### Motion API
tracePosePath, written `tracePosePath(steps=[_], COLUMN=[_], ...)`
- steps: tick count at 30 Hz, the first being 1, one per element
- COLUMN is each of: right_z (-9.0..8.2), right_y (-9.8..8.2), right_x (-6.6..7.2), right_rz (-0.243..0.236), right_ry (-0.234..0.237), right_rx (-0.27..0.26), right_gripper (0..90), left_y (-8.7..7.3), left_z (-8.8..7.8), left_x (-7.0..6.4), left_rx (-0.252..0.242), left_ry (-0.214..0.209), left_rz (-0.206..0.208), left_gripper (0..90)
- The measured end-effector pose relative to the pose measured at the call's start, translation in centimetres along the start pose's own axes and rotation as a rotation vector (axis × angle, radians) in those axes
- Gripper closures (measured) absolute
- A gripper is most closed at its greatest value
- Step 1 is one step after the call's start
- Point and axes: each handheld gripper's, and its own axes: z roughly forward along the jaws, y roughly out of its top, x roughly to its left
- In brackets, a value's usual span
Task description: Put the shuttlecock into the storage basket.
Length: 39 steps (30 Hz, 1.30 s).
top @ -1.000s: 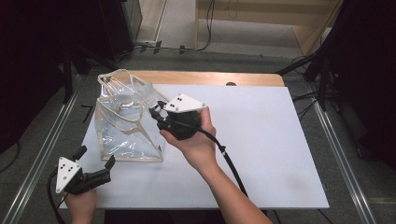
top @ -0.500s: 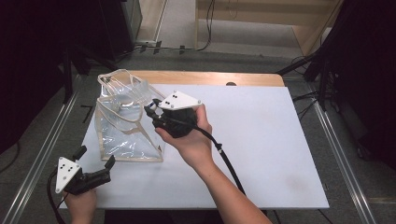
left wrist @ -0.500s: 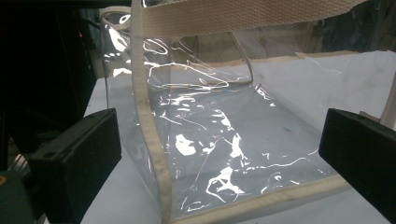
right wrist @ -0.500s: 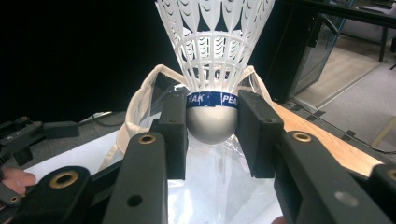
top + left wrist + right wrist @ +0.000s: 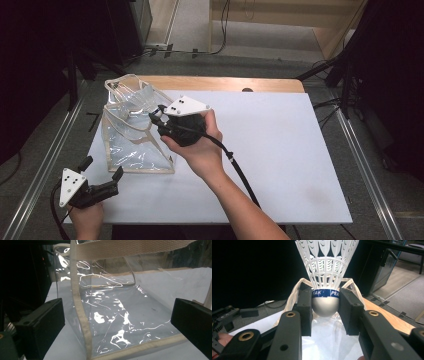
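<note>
A clear plastic bag (image 5: pixel 131 142) with beige webbing trim stands at the left of the white table top (image 5: pixel 280 150). My right gripper (image 5: pixel 156 120) hovers at the bag's upper right edge, pointing left. In the right gripper view it (image 5: pixel 325 308) is shut on a white plastic shuttlecock (image 5: pixel 326 272), the pads pressing the grey cork below its blue band. My left gripper (image 5: pixel 102 168) rests near the table's front left corner with its jaws wide apart and nothing between them. In the left gripper view the bag (image 5: pixel 120 315) stands just ahead of the left gripper (image 5: pixel 117 325).
A wooden strip (image 5: pixel 225 83) borders the table's far edge. Metal rails (image 5: pixel 360 155) run along both sides. Black equipment and cables (image 5: pixel 190 50) lie on the floor beyond. The right gripper's cable (image 5: pixel 240 170) trails across the table.
The right gripper with the shuttlecock has shifted slightly left, closer over the bag's top. The left gripper has stayed put.
</note>
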Motion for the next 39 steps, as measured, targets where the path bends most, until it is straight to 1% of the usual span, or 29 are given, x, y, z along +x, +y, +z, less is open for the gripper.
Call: tracePosePath(steps=[9, 21, 33, 39], right_z=[0.6, 1.2, 2.1, 2.5], right_y=[0.4, 0.8, 1.0, 1.0], right_x=[0.3, 1.1, 1.6, 1.7], right_rz=[0.003, 0.012, 0.009, 0.016], right_ry=[0.017, 0.042, 0.058, 0.061], right_rx=[-0.003, 0.006, 0.016, 0.021], right_gripper=[62.5, 62.5, 62.5, 62.4], left_y=[0.0, 0.0, 0.0, 0.0], left_z=[0.0, 0.0, 0.0, 0.0], left_x=[0.0, 0.1, 0.1, 0.1], left_rx=[0.000, 0.000, -0.003, -0.002], left_ry=[0.000, -0.001, -0.001, -0.001], left_rz=[-0.002, -0.002, -0.004, -0.006], left_gripper=[0.0, 0.0, 0.0, 0.0])
